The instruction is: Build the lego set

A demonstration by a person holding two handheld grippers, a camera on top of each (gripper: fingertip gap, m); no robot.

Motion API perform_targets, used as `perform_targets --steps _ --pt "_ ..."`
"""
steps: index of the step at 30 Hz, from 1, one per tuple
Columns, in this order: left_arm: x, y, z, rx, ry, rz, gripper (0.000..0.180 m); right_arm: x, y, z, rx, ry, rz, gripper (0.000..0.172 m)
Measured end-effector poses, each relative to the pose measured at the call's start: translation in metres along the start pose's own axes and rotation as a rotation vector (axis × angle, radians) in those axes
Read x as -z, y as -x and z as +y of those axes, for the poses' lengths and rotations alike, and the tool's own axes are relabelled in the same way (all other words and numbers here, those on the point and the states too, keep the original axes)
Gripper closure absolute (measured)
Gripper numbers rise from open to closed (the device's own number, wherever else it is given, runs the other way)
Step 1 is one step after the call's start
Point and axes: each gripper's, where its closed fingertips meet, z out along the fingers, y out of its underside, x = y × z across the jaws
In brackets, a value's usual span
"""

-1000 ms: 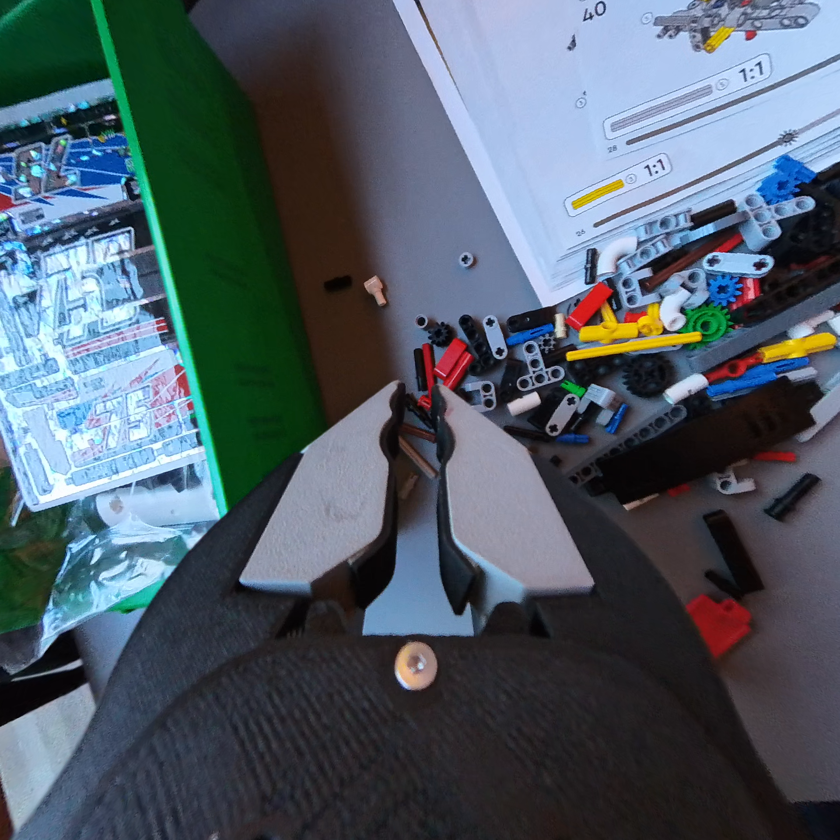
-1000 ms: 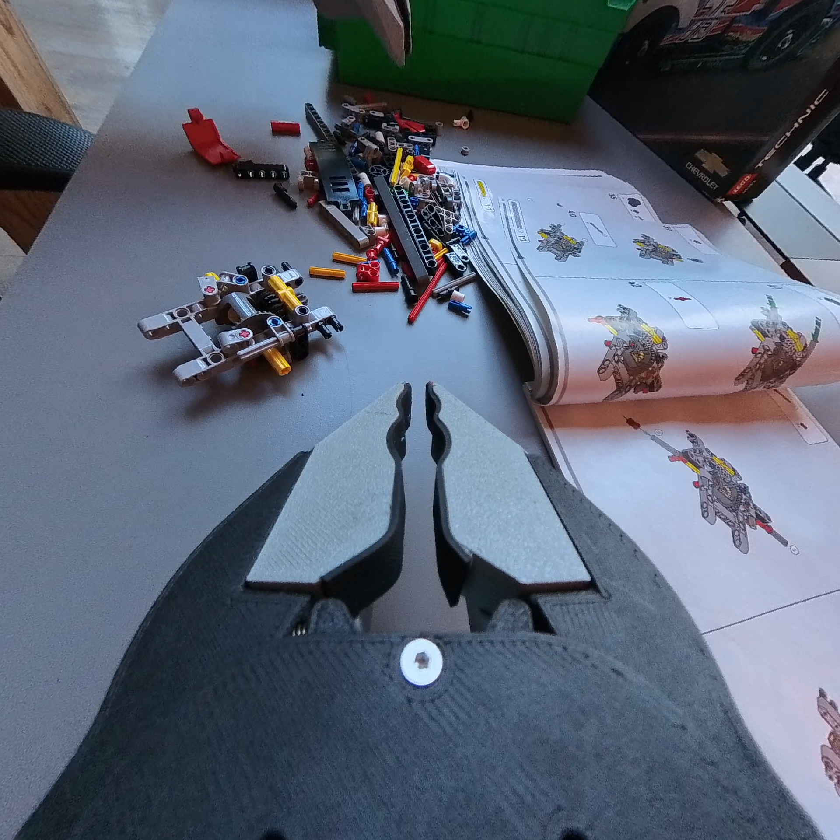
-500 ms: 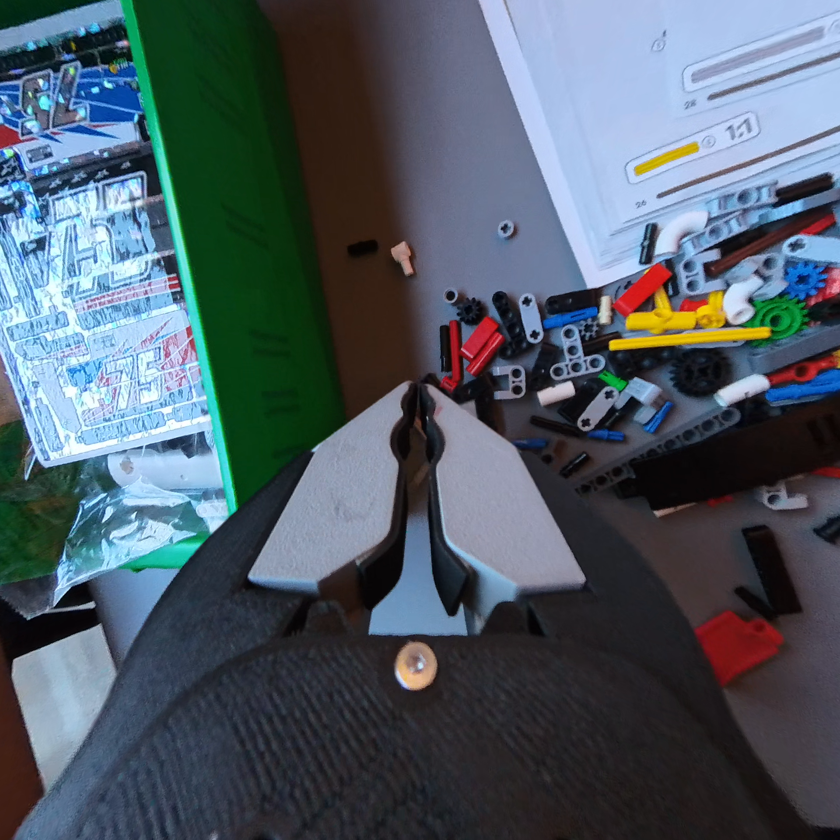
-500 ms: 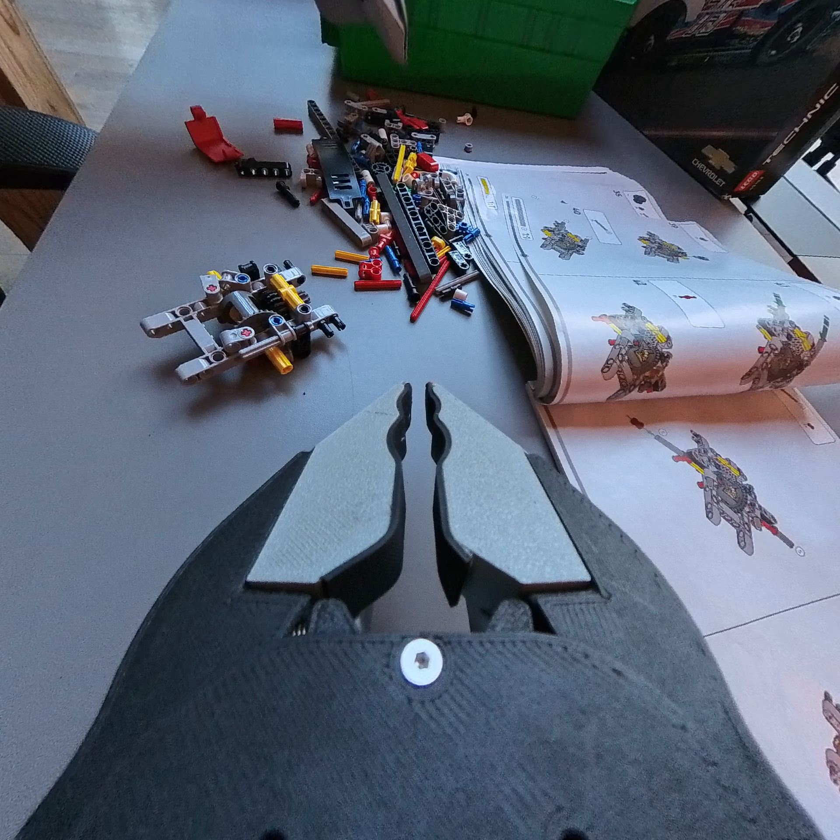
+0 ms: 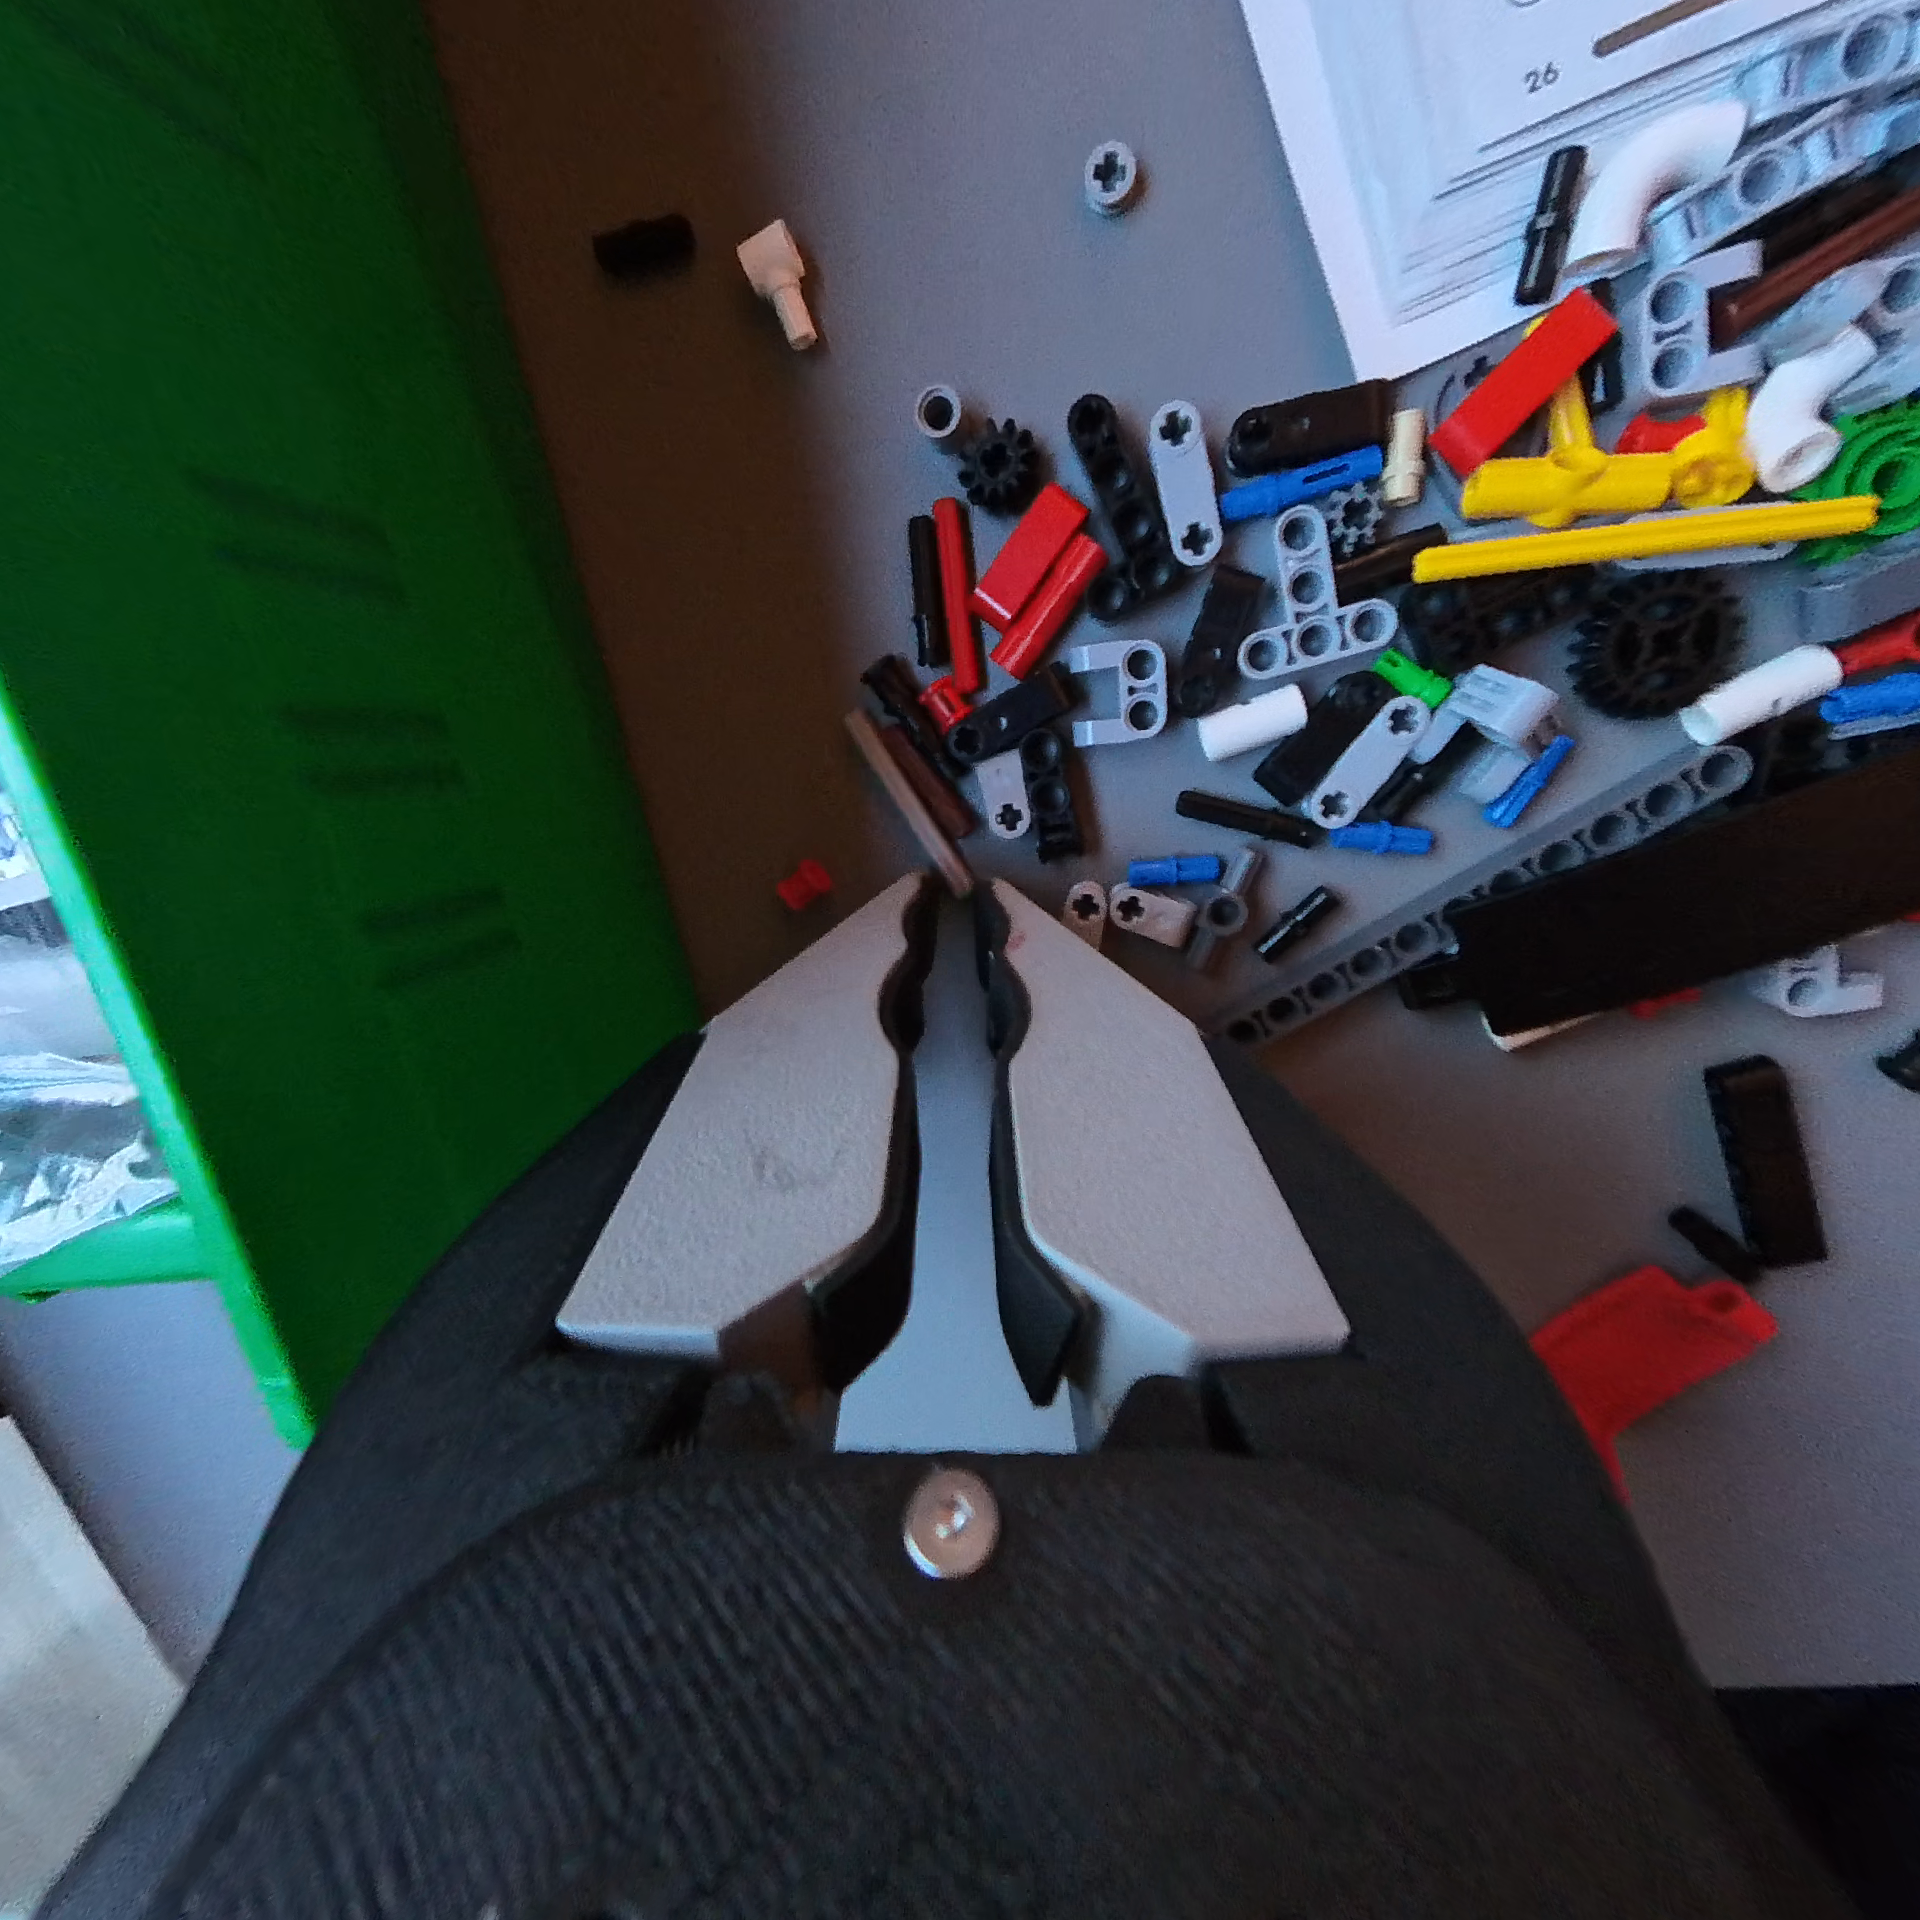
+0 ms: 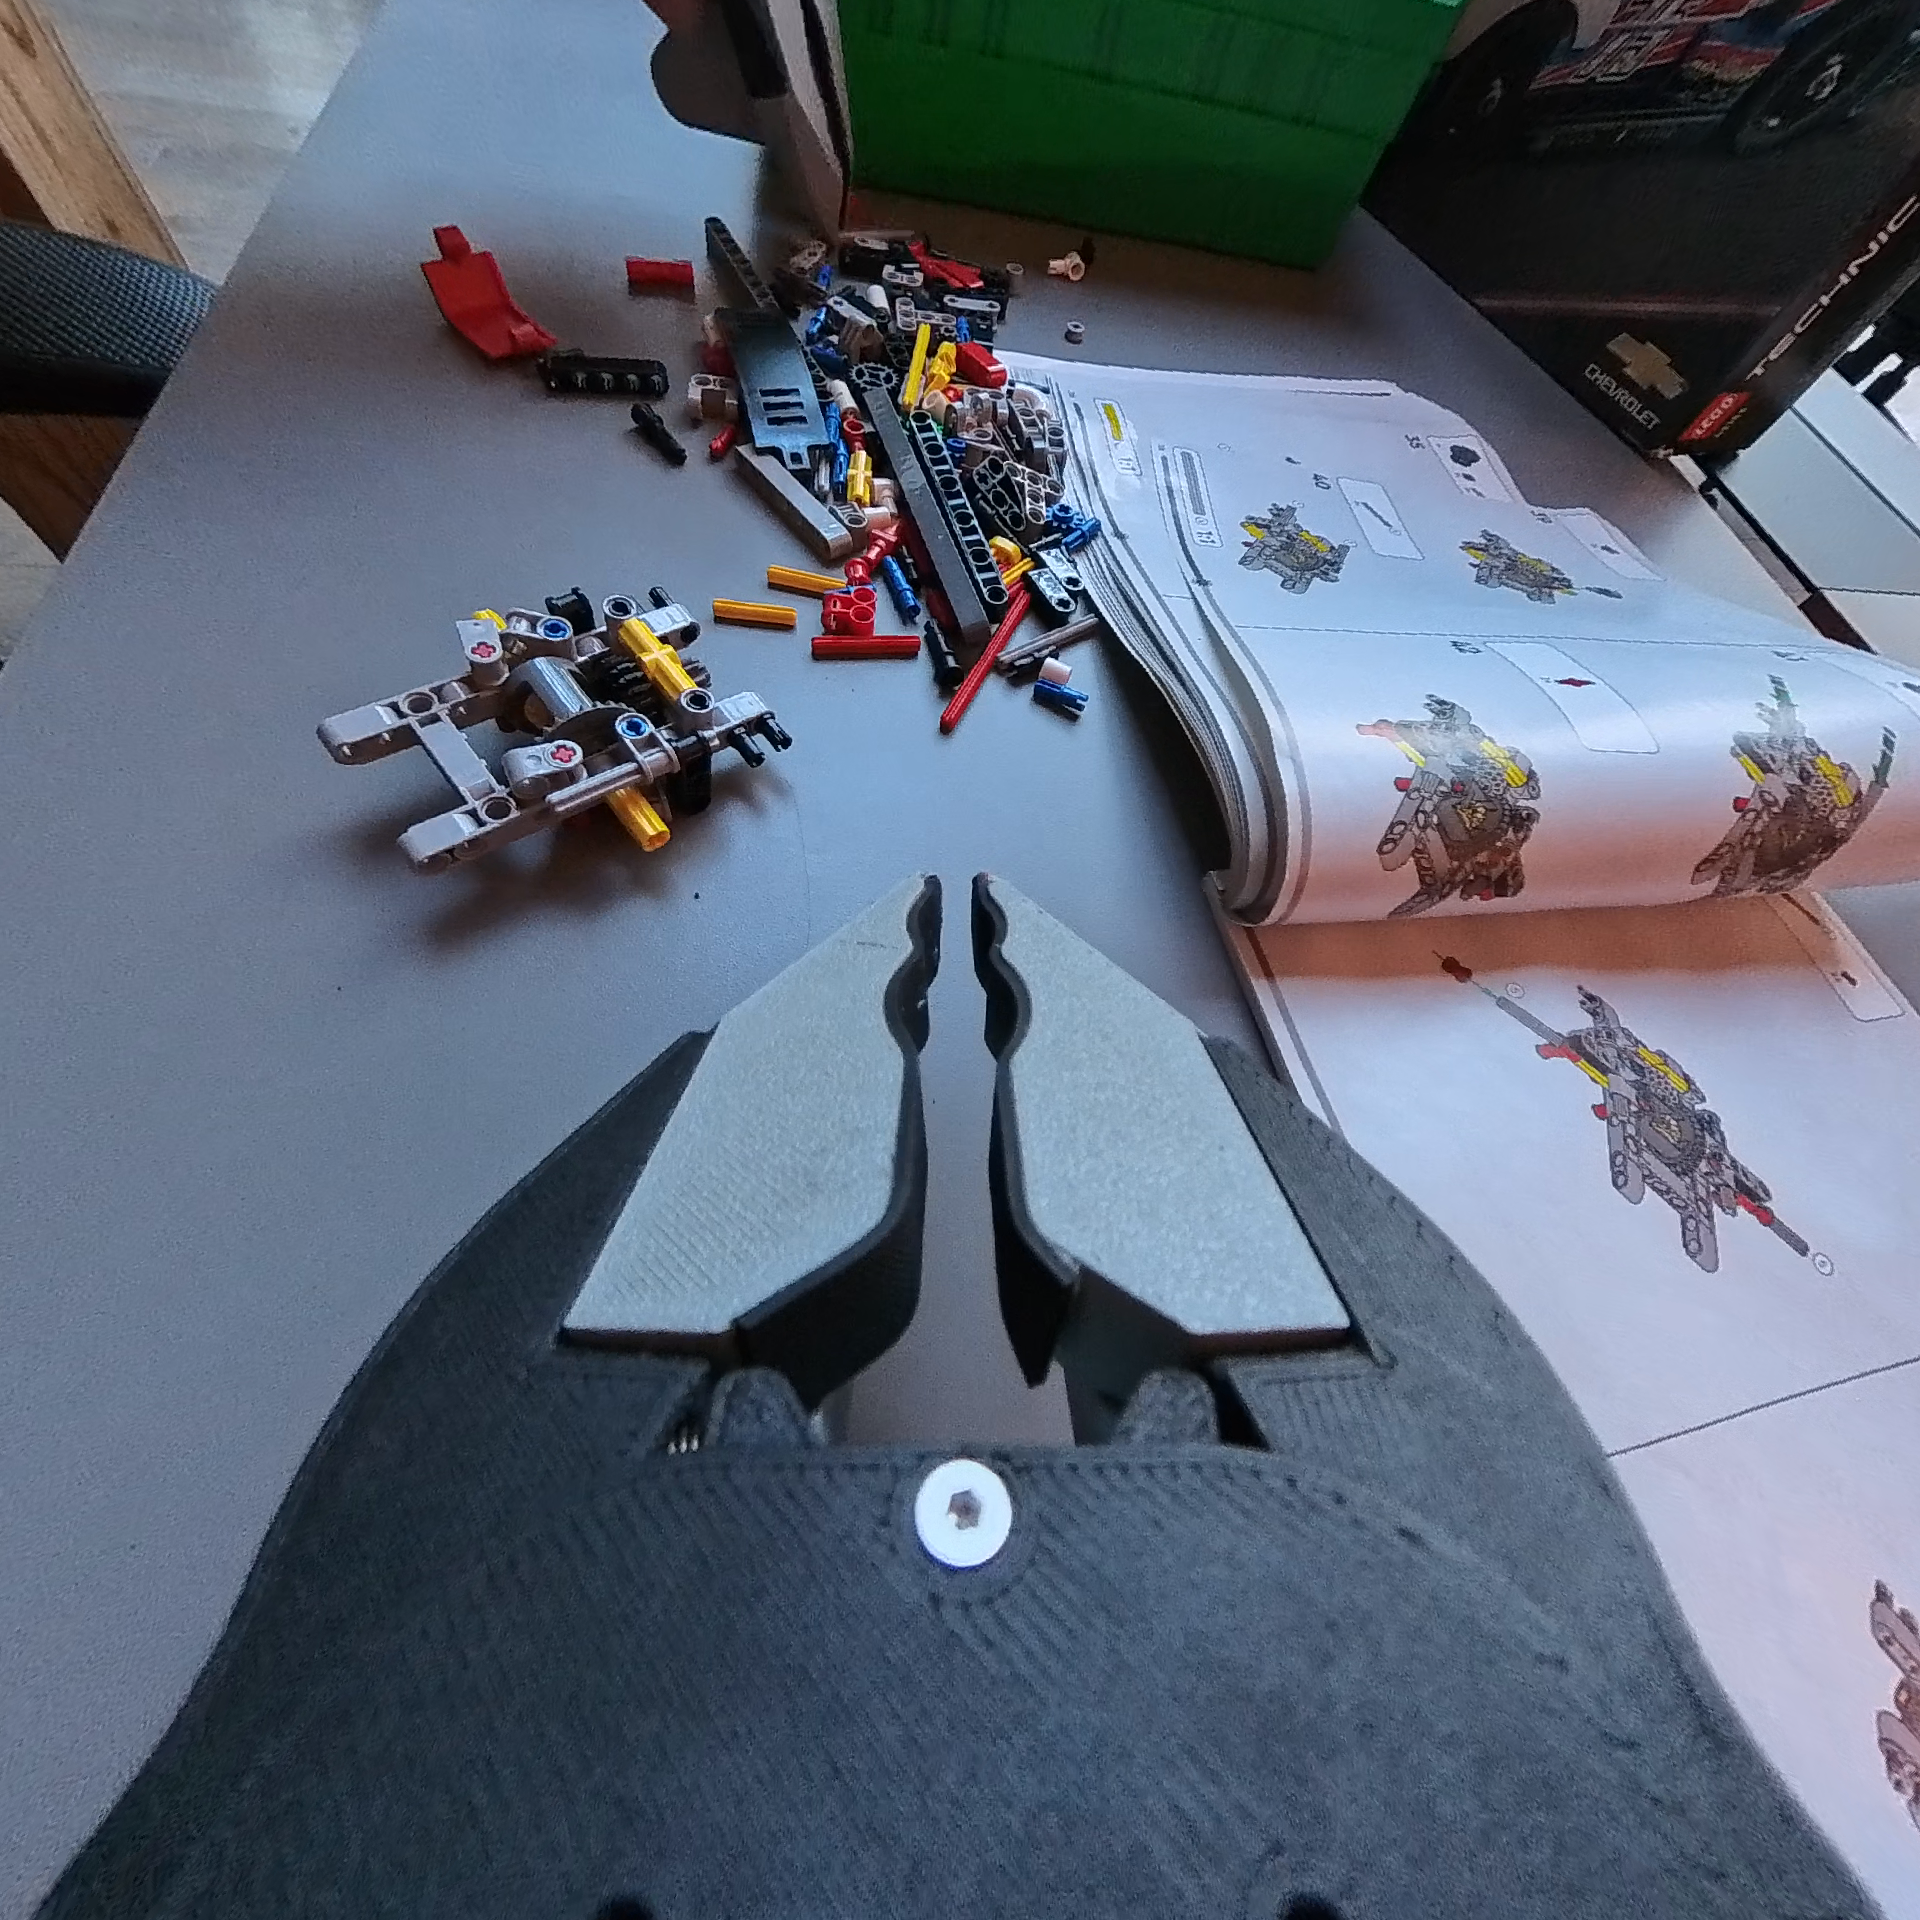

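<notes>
My left gripper (image 5: 956, 894) is low over the grey table (image 5: 1039, 260) at the near edge of a pile of small building parts (image 5: 1299, 623). Its jaws are open by a narrow slit and hold nothing. The near end of a thin tan axle (image 5: 906, 800) lies at the mouth between the fingertips, with a brown axle (image 5: 935, 784) beside it. My right gripper (image 6: 956, 894) is shut and empty above bare table, near a small grey and yellow assembly (image 6: 561, 727). The left gripper also shows in the right wrist view (image 6: 790, 125), at the far end of the pile.
A green box (image 5: 312, 623) stands close on the left of my left gripper. A small red bush (image 5: 802, 883) lies beside its tip. An open instruction booklet (image 6: 1507, 675) covers the table's right side. A dark product box (image 6: 1662, 208) stands at the back right. One gripper's finger ends stand about 35 cm off the other's.
My left gripper closed fully over the two axles, then dropped lower and parted its jaws slightly; the axle end now lies at its tips. My right gripper has barely moved.
</notes>
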Motion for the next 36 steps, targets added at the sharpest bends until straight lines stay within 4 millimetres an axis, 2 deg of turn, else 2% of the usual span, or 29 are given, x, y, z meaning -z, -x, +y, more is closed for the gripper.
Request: perform_targets --steps 6,10,16,19,22,26,28,30,32,36 --pt "0.0 0.002 0.001 -0.026 -0.011 -0.002 0.179 0.0 0.001 0.0 0.007 0.002 0.003 0.169" --pt "0.005 0.0 -0.005 -0.042 -0.063 -0.015 0.18 0.0 0.001 0.001 0.01 0.004 0.002 0.17" --pt "0.027 0.005 -0.018 -0.071 -0.137 -0.069 0.18 0.0 0.001 0.001 0.01 0.005 0.002 0.17" --pt "0.043 -0.002 -0.028 -0.105 -0.197 -0.083 0.18 0.0 0.001 0.001 0.01 0.004 0.004 0.17" --pt "0.064 -0.036 -0.043 -0.16 -0.306 -0.018 0.18 0.001 0.0 0.0 0.011 -0.004 0.01 0.17" --pt "0.091 -0.116 -0.062 -0.256 -0.468 0.169 0.18 0.004 -0.002 -0.003 -0.005 -0.031 0.012 0.169" --pt "0.094 -0.159 -0.062 -0.324 -0.503 0.264 0.18 0.006 -0.002 -0.005 -0.018 -0.049 0.006 0.169" --pt "0.088 -0.194 -0.055 -0.386 -0.48 0.328 0.18 0.007 -0.001 -0.007 -0.029 -0.065 0.0 0.168" --pt "0.079 -0.216 -0.048 -0.433 -0.46 0.354 0.18 0.008 -0.002 -0.008 -0.033 -0.068 0.001 0.168" --pt "0.066 -0.233 -0.041 -0.437 -0.436 0.398 0.18 0.007 -0.002 -0.006 -0.035 -0.057 -0.002 0.168"
